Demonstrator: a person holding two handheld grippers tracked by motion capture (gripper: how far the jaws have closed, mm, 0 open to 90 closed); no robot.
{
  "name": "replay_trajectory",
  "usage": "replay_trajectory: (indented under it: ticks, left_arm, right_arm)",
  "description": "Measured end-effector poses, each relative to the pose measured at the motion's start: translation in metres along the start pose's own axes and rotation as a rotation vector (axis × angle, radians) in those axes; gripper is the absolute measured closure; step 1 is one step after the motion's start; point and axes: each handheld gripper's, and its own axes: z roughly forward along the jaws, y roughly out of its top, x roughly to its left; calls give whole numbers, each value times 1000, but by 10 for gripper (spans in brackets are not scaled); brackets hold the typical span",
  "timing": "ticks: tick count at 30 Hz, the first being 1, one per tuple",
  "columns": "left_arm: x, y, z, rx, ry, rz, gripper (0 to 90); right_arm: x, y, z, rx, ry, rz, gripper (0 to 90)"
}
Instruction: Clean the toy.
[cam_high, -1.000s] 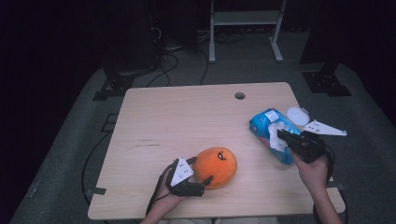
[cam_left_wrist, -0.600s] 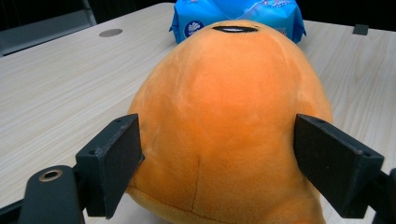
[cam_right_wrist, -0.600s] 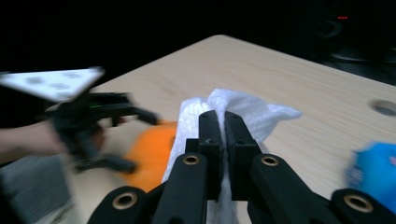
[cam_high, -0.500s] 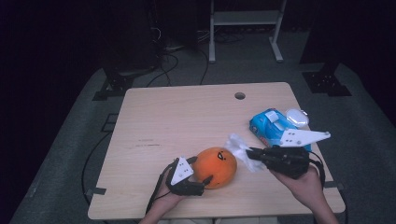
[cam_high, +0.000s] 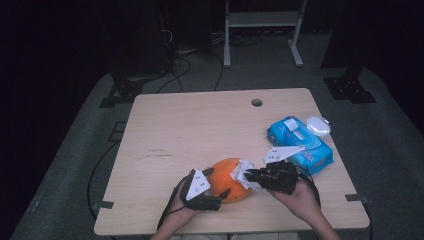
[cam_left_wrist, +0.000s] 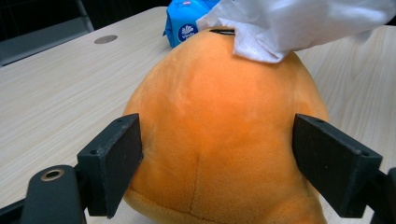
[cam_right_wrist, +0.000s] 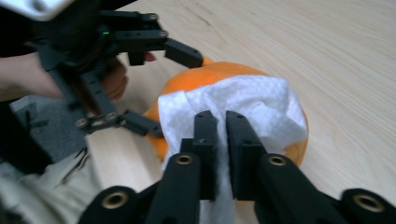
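A round orange plush toy (cam_high: 226, 184) sits near the table's front edge. My left gripper (cam_high: 217, 182) is shut on it, and its two black pads (cam_left_wrist: 116, 158) press the toy's sides (cam_left_wrist: 219, 130). My right gripper (cam_right_wrist: 222, 121) is shut on a white wipe (cam_right_wrist: 261, 102), pinched between the near-touching jaws. The wipe (cam_high: 242, 170) lies against the top right of the toy, and its crumpled edge (cam_left_wrist: 289, 28) drapes over the plush. In the high view the right gripper (cam_high: 250, 175) points left at the toy.
A blue pack of wipes (cam_high: 300, 142) lies at the table's right edge, its white lid (cam_high: 318, 125) flipped open behind it. The wooden table (cam_high: 200, 125) has a cable hole (cam_high: 256, 102) at the back. Dark floor, cables and stands surround it.
My right gripper has moved left from the blue pack to the orange toy, carrying the white wipe, which now rests on the toy. The left gripper has held still.
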Motion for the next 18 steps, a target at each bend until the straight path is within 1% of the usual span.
replay_trajectory:
  ticks: [1, 2, 3, 5, 6, 7, 8, 9, 10, 11, 13, 16, 18]
  left_arm:
    - [0, 0, 0, -1, -1, 4, 174]
    - [0, 0, 0, 0, -4, 5, 174]
    - [0, 0, 0, 2, -10, 9, 176]
    - [-1, 0, 1, 7, -19, 8, 178]
    - [-1, 0, 1, 9, -23, 10, 181]
    - [-1, 0, 2, 14, -25, 11, 181]
    - [-2, 0, 2, 15, -29, 9, 181]
    - [-2, 0, 3, 17, -31, 10, 181]
    - [-2, 0, 4, 19, -33, 10, 182]
    - [-2, -1, 4, 28, -35, 18, 181]
    - [-2, -1, 5, 29, -38, 18, 181]
    - [0, -1, 5, 28, -44, 10, 181]
    - [-1, -1, 6, 25, -44, 6, 181]
  right_arm:
    - [-2, -4, 8, -20, -13, -2, 777]
    - [-2, -4, 8, -20, -13, -2, 777]
    - [-2, -6, 11, -30, -19, -2, 743]
    - [-3, -9, 17, -47, -39, -5, 707]
    - [-4, -12, 23, -71, -50, -8, 648]
    - [-4, -14, 24, -85, -53, -6, 614]
    - [-4, -14, 24, -85, -53, -6, 614]
    - [-5, -14, 26, -94, -51, 0, 573]
    - [-5, -16, 29, -106, -55, 12, 550]
    - [-4, -19, 35, -125, -65, 11, 529]
    - [-5, -21, 39, -137, -72, -2, 529]
    - [-6, -23, 40, -148, -74, 7, 546]
    - [-6, -25, 41, -157, -93, 12, 594]
